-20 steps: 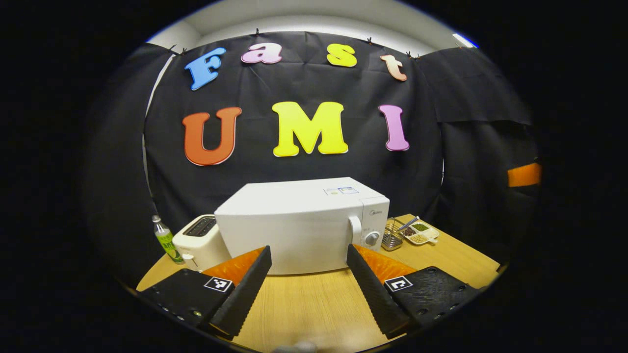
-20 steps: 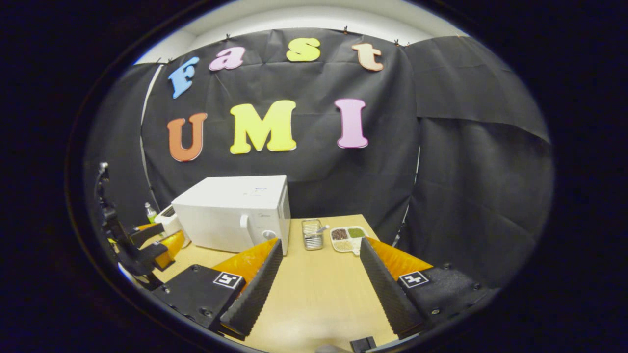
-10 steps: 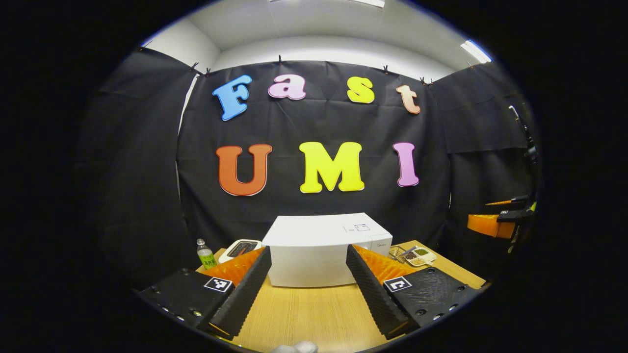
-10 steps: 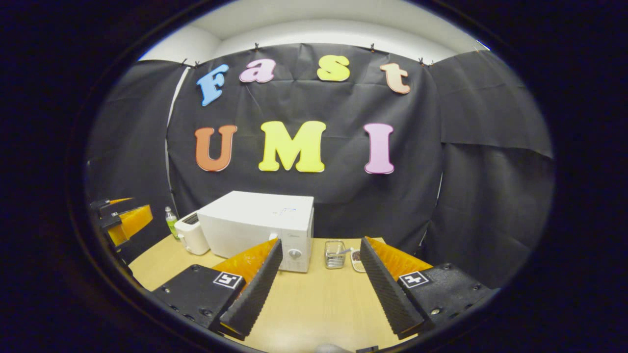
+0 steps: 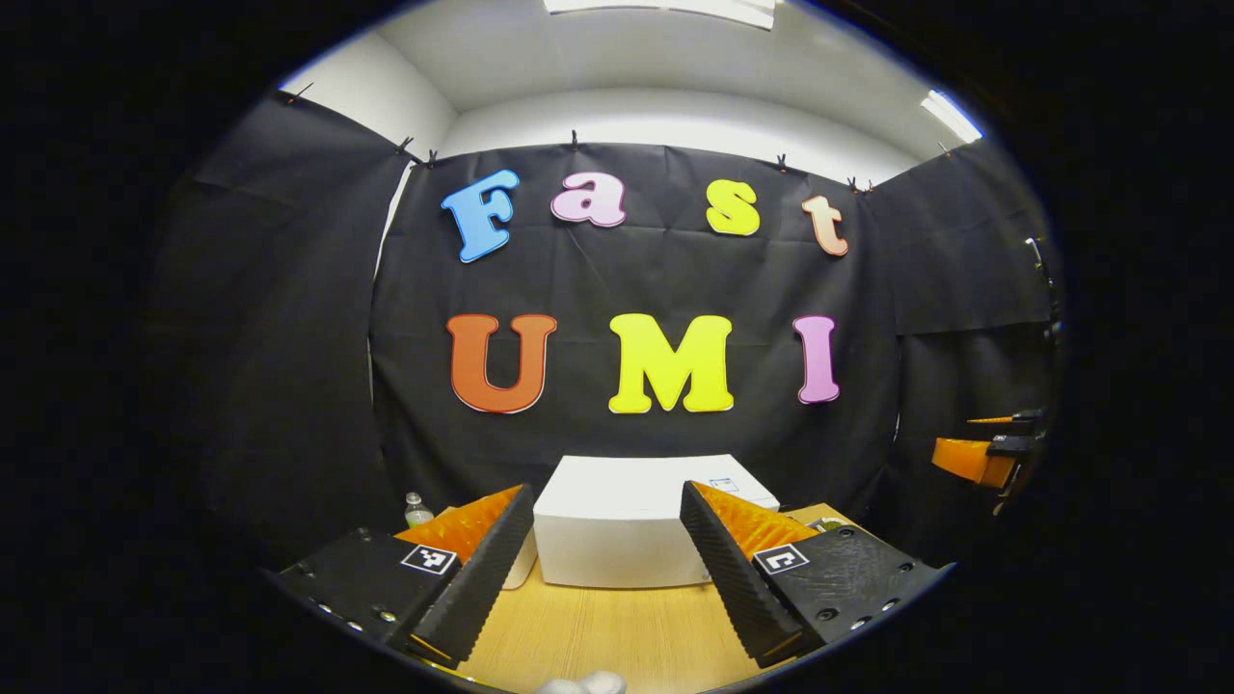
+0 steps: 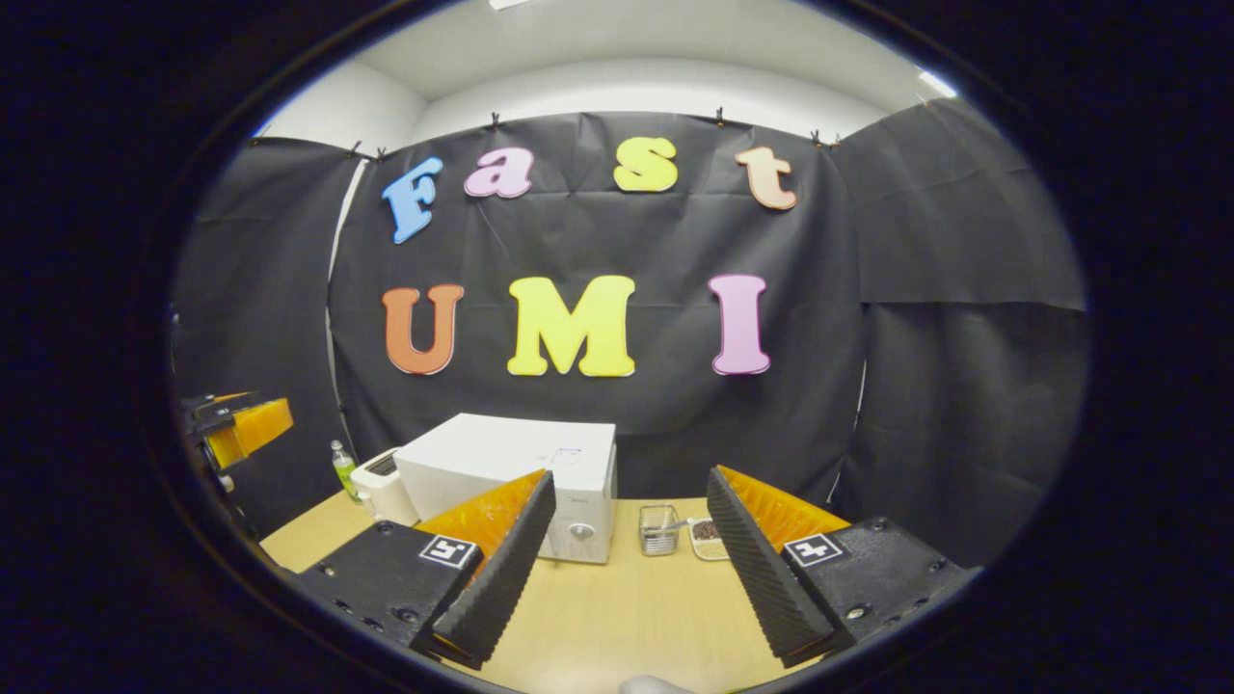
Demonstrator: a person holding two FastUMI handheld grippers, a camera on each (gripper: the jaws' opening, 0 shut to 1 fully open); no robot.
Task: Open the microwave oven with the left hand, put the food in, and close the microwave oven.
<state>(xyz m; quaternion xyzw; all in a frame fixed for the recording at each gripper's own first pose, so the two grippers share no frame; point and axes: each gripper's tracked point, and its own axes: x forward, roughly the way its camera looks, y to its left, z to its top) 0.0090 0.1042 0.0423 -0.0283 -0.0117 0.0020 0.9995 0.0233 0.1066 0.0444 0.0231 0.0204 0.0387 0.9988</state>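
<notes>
Both the left gripper (image 5: 605,564) and right gripper (image 6: 627,564) are spread and empty, so I'd steer the left toward the microwave (image 6: 521,472) door handle around 12 o'clock.

1. I see a light wooden table (image 6: 617,617)
2. On it stand a closed white boxy microwave oven (image 6: 511,463), white toaster (image 6: 381,487), green plastic bottle (image 6: 344,469), wire-mesh metal basket (image 6: 658,530) and divided white food tray (image 6: 709,540)

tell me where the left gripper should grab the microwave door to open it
Judging by earlier frames, the door handle is an upright bar beside the knob; the right gripper's finger hides it now. On the microwave, approach from the front, fingers level, either side of it. Left gripper is open.
</notes>
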